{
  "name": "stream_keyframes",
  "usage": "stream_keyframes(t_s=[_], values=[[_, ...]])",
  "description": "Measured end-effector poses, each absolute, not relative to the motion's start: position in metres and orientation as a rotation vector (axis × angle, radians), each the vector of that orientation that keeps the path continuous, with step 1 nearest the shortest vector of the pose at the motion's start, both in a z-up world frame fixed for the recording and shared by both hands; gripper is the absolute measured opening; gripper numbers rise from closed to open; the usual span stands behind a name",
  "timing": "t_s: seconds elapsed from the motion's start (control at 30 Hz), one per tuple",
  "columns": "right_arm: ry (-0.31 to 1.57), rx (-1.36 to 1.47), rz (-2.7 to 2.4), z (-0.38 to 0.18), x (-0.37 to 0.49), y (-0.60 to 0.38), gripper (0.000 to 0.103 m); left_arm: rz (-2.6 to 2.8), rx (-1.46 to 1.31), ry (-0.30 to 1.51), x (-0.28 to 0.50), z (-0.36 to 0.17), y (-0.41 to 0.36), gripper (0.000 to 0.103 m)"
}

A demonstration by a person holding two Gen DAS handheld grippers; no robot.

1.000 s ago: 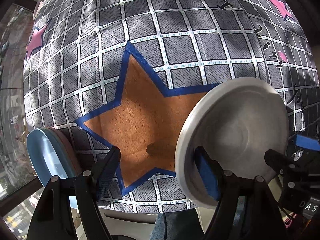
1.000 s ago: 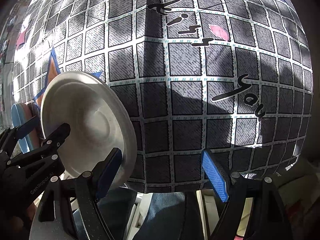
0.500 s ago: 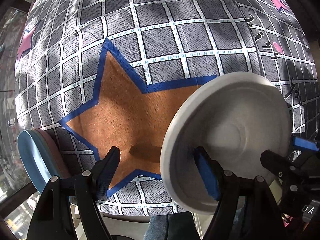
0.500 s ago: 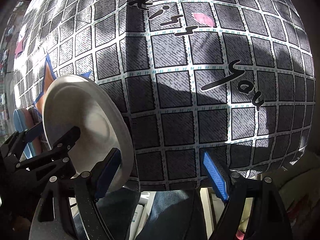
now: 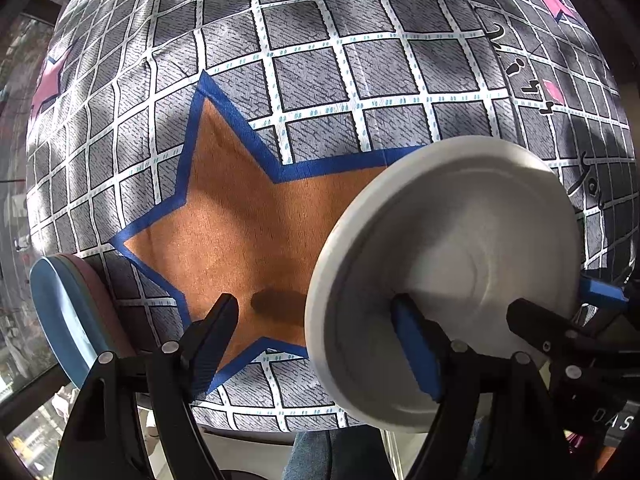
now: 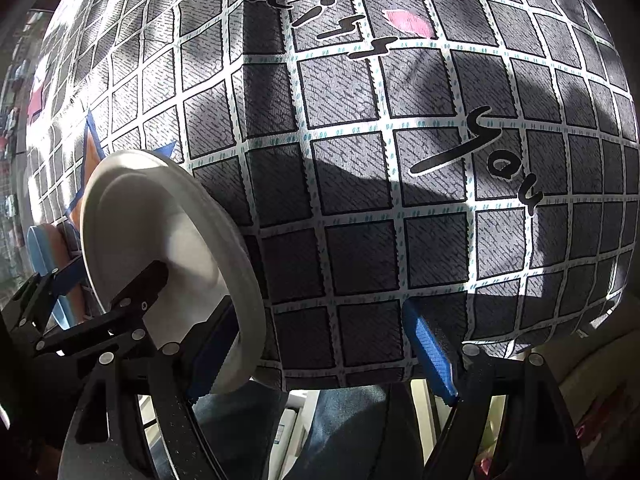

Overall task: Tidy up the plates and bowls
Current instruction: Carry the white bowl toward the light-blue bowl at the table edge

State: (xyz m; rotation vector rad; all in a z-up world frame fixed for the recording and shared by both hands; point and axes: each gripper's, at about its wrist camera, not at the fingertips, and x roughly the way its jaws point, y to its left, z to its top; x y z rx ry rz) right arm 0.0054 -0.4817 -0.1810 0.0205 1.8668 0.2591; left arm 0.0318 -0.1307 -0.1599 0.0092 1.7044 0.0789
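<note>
Stacked blue and pink plates point(image 5: 66, 312) beside white plate point(image 5: 460, 264).

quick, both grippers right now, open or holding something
left gripper: open, one finger over the white plate, not gripping it
right gripper: open, holding nothing

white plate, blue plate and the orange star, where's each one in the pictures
white plate point(image 5: 472, 248): left wrist view, on its shallow inner face.
blue plate point(image 5: 60, 312): left wrist view, on its blue face at the cloth's left edge.
orange star point(image 5: 240, 216): left wrist view, on the star's orange middle.
</note>
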Motion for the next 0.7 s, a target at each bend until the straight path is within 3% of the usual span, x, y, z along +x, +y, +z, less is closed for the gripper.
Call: stream_keyframes(t_s=[0.47,0.6,0.7], values=[[1.889,0.052,0.260,-0.196,0.004,-0.472,0.082,0.059,-0.031,1.720,0.033,-0.165,-0.113,0.082],[1.889,0.061,0.299,-0.199,0.004,-0.462,0.064,0.015,-0.098,1.731,0.033,-0.167,-0.107,0.067],[1.887,0.083,0.333,-0.199,0.004,-0.451,0.038,-0.034,-0.128,1.738,0.033,-0.168,-0.107,0.049]])
